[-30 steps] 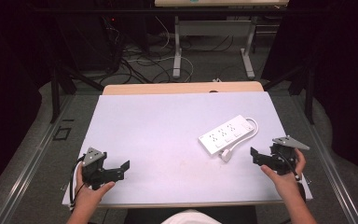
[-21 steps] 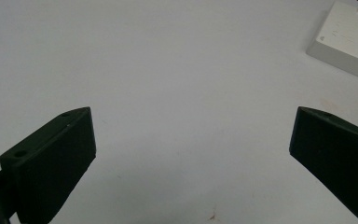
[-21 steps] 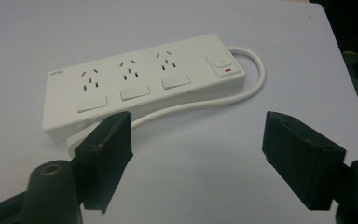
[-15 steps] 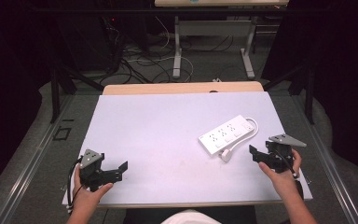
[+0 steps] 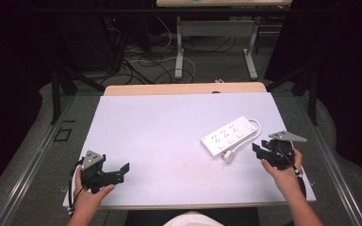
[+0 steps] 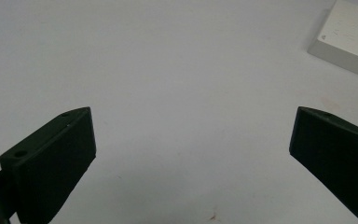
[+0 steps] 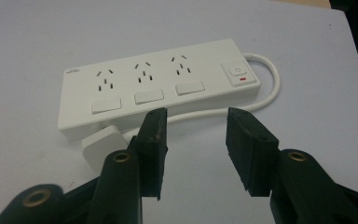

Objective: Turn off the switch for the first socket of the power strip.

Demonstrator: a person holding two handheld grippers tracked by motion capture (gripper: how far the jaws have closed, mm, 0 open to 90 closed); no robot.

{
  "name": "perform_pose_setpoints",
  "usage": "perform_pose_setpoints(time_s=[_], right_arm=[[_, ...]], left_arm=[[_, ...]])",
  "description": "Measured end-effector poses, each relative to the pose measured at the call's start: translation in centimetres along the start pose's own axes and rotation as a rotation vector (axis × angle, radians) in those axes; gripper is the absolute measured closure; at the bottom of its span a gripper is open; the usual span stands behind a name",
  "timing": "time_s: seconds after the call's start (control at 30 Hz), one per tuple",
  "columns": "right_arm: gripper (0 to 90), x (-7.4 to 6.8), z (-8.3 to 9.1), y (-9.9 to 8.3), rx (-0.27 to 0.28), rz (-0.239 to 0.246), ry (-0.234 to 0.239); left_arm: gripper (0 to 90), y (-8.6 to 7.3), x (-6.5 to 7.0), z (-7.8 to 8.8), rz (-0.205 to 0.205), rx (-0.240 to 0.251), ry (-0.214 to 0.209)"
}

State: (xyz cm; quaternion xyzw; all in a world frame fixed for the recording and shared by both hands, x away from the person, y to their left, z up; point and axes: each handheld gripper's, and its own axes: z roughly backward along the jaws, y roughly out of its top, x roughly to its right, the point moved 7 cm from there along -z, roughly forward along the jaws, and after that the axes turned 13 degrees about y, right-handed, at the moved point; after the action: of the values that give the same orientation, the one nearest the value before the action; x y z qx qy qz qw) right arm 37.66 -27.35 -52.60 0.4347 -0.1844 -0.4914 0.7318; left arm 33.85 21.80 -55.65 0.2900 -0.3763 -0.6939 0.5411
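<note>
Right gripper view: right hand-held gripper (image 7: 193, 144), jaws just closing on nothing, faces power strip (image 7: 158, 84).

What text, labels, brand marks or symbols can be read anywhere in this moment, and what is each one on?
Small grey brand mark at the end of the power strip: too small to read.
Power symbol, a circle with a stroke, on the strip's switch; no words.
Faint mark on the strip's corner in the left gripper view: blurred, unreadable.
No other readable text.
</note>
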Motion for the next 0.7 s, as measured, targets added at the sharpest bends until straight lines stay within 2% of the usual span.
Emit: perform_pose_setpoints(time_s=[0.23,0.57,0.7], right_arm=[[62.2,-0.5,-0.2,1.3,-0.002,0.009,0.025],[62.9,-0.5,-0.8,3.0,-0.005,0.003,0.016],[65.7,-0.4,-1.0,3.5,-0.009,-0.004,0.029]], left_arm=[[0.0,0.0,0.0,0.1,-0.001,-0.003,0.002],[0.0,0.0,0.0,0.0,-0.001,-0.002,0.007],[0.0,0.0,0.0,0.0,-0.001,-0.003,0.008]])
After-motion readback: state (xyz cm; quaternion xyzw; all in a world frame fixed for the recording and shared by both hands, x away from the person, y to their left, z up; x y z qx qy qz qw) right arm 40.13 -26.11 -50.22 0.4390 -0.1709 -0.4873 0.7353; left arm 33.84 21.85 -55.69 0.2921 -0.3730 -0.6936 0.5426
